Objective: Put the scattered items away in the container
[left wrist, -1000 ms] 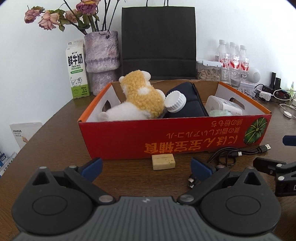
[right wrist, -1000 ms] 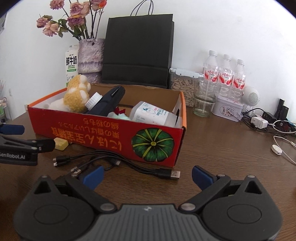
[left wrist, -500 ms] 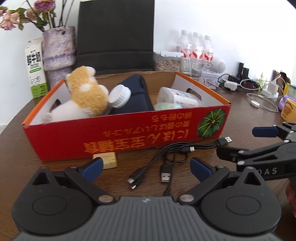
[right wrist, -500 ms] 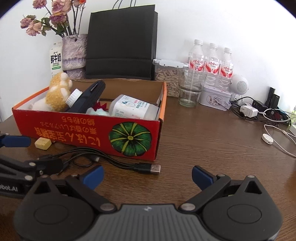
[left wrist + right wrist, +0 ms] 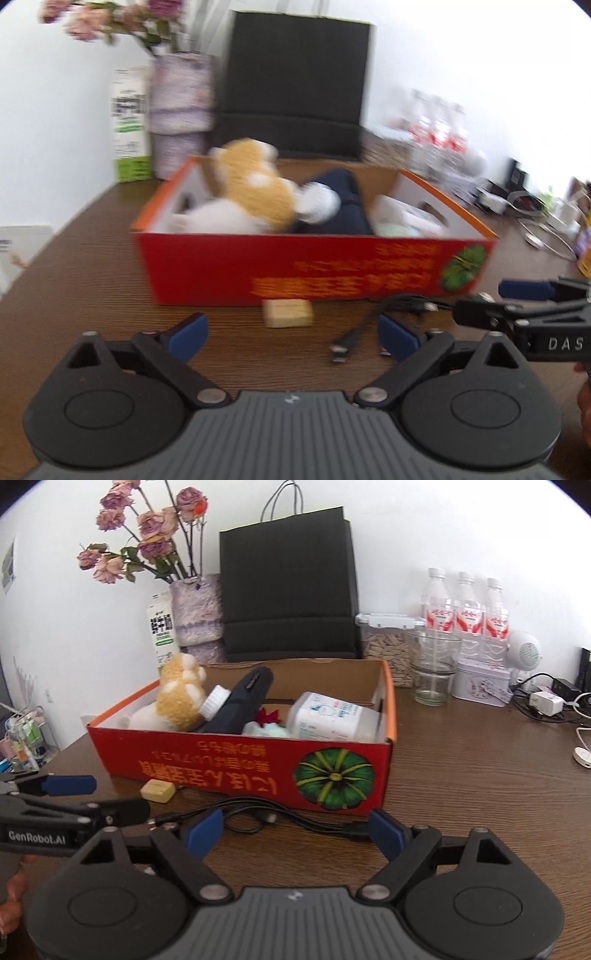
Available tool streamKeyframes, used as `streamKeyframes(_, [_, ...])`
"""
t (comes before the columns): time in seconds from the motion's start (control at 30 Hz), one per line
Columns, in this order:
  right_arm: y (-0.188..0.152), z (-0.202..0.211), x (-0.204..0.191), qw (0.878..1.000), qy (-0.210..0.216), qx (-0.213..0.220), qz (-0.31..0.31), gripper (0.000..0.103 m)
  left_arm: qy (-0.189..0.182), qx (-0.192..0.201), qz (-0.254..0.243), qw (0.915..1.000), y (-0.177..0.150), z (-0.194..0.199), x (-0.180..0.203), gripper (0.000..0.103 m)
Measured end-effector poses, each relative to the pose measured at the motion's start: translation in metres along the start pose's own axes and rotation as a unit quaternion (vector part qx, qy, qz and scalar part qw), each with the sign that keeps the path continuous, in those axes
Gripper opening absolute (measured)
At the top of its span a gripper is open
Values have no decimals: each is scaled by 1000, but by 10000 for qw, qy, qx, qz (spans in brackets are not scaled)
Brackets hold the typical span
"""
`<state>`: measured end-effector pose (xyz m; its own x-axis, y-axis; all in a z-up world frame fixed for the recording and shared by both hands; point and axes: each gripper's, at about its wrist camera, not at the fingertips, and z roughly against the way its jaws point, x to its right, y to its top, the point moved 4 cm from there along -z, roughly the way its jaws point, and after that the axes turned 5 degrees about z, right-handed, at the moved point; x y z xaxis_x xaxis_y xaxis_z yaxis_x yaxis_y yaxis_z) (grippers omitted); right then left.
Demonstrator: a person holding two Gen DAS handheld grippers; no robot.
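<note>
Blur smears the left wrist view, yet the layout reads. The left gripper [image 5: 291,330] has its jaws wide apart with nothing between them. The block [image 5: 288,313] lies at twelve o'clock from them, just beside the box [image 5: 295,269] front wall. The cable [image 5: 373,321] trails off at two o'clock, and the right gripper [image 5: 480,301] reaches in from three o'clock over its far end. The box already holds a plush [image 5: 255,199], a dark pouch [image 5: 343,210] and a bottle [image 5: 406,218].

The right wrist view is sharp. Its jaws are closing; the cable [image 5: 295,818] runs on the surface [image 5: 480,775] across the gap between them, and the pads do not seem to press it yet. The left gripper [image 5: 107,795] shows at nine o'clock, jaws parted, near the block [image 5: 157,791].

I would judge the step in hand to be picking up the cable; next the jaws must close on the bundle, then lift it over the box [image 5: 240,760] wall.

Only this view shows the cable bracketed by the jaws. Only the left view shows the block straight ahead of the idle gripper.
</note>
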<state>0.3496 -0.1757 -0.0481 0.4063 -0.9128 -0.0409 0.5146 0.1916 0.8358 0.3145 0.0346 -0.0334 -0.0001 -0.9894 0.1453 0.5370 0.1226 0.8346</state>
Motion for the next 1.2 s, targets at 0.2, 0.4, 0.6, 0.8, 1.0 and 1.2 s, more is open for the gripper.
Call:
streamKeyframes(0.2, [11,-29,-38,9992,193,-316,-180,44,384,-69,521,9979,3,3,-60,101])
streamKeyframes(0.4, [11,-52,-52,9967,-167,-692,-384,34,417,-105,791,9959,5,7,-88,101])
streamKeyframes(0.6, [7,-54,-62,9969,-424,-662,-18,24,289,-124,671,9972,3,12,-85,102])
streamKeyframes(0.8, [-4,-35,-54,9972,-316,-681,-4,14,254,-156,554,9980,0,11,-78,102])
streamKeyframes(1.0, [-20,-7,-42,9977,-184,-649,75,12,225,-219,480,9984,-8,8,-68,102])
streamKeyframes(1.2, [-34,16,-21,9981,-196,-571,-90,5,195,-137,192,9995,-20,18,-45,102])
